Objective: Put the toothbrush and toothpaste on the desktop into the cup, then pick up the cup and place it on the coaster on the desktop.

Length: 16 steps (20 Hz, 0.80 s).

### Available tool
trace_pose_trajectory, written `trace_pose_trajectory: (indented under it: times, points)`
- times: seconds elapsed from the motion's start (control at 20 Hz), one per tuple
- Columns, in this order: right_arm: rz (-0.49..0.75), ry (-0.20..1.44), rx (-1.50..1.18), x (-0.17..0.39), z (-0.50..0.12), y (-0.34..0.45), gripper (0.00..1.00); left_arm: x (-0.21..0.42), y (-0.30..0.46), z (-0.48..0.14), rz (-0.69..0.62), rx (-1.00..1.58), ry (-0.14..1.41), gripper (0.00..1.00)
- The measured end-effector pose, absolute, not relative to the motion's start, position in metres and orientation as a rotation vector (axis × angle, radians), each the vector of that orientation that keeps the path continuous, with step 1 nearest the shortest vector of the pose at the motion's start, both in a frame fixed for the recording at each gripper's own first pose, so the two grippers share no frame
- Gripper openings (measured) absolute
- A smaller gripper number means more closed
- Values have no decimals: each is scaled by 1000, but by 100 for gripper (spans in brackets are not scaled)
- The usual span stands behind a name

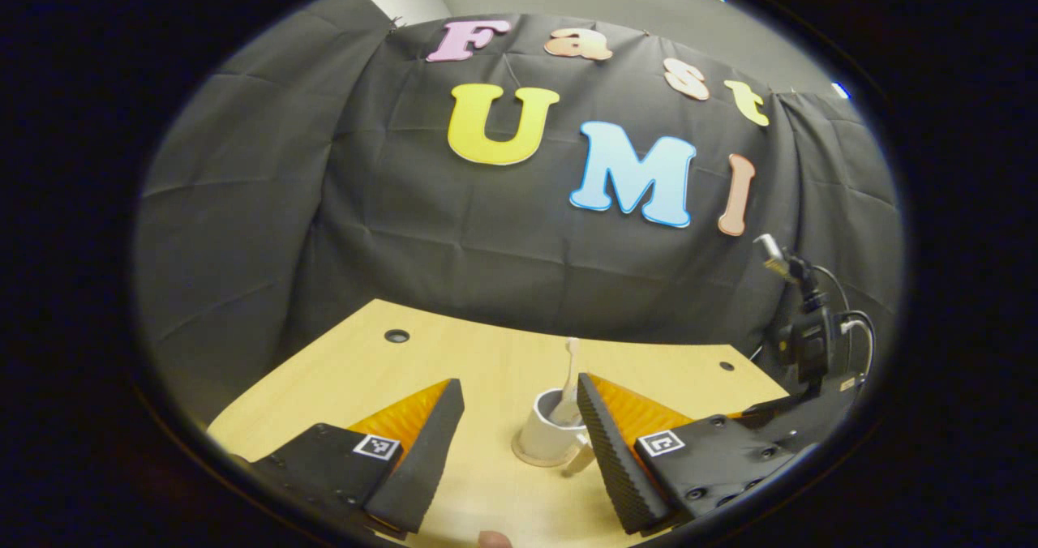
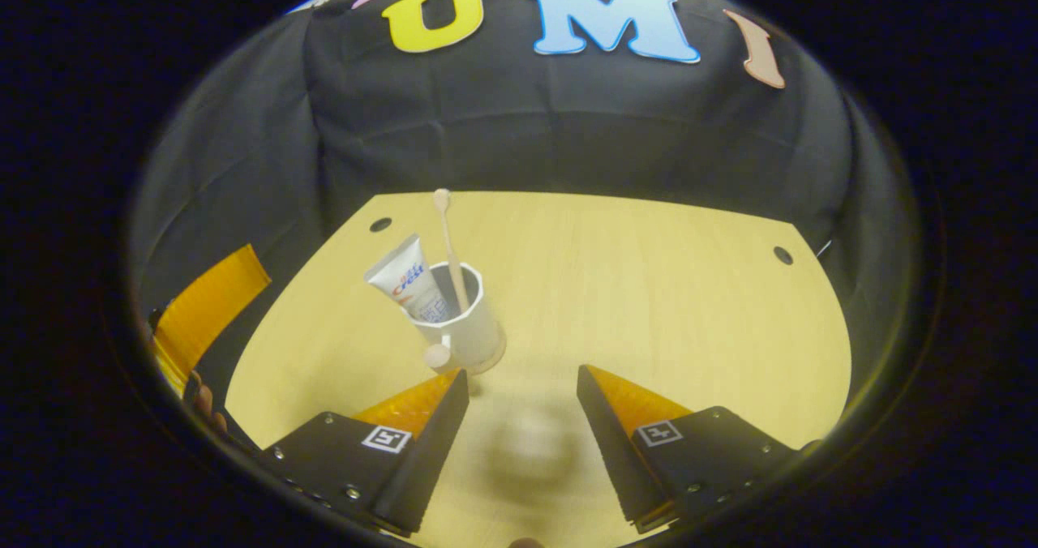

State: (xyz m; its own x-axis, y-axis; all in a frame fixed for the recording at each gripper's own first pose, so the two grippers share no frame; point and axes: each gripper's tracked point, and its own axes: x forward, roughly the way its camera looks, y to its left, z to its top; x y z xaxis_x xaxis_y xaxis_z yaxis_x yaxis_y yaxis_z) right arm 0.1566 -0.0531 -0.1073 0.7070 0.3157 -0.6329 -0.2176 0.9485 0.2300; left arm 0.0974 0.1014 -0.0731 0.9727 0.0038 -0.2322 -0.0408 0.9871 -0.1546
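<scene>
A white cup (image 2: 470, 329) stands upright on the wooden desktop (image 2: 649, 288). In it lean a white toothpaste tube (image 2: 403, 276) and a pale toothbrush (image 2: 448, 240), both sticking out above the rim. In the left gripper view the cup (image 1: 547, 434) sits on a round tan coaster (image 1: 527, 457), with the toothbrush (image 1: 572, 370) rising from it. My left gripper (image 1: 519, 383) is open just in front of the cup, holding nothing. My right gripper (image 2: 523, 372) is open and empty too, a little back from the cup and to its right.
The other gripper's body and cables (image 1: 811, 345) show at the desk's right edge in the left gripper view. One finger of the left gripper (image 2: 207, 305) shows at the far left of the right gripper view. Small round holes (image 2: 782, 254) mark the desk's back corners.
</scene>
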Motion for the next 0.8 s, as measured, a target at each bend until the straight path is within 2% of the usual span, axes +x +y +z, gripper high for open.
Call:
trace_pose_trajectory:
  times: [0.4,0.45,0.5,0.55,0.6,0.7,0.75,0.8]
  points:
    - [203,359,101,142,-22,-126,85,105,55,-41,-30,-108,167,91]
    - [192,316,72,139,-11,-134,81,105,48,-36,-39,-108,153,91]
    - [181,272,46,137,-2,-138,85,105,41,-31,-50,-106,141,90]
    - [170,232,23,132,7,-144,81,105,34,-27,-53,-99,128,90]
    - [158,202,4,126,15,-151,85,103,28,-22,-57,-91,113,91]
    - [148,149,-3,117,29,-159,82,99,17,-12,-65,-80,83,91]
    - [141,122,3,114,36,-163,85,96,11,-9,-67,-75,70,91]
    - [134,98,14,110,42,-168,84,93,5,-6,-67,-68,59,90]
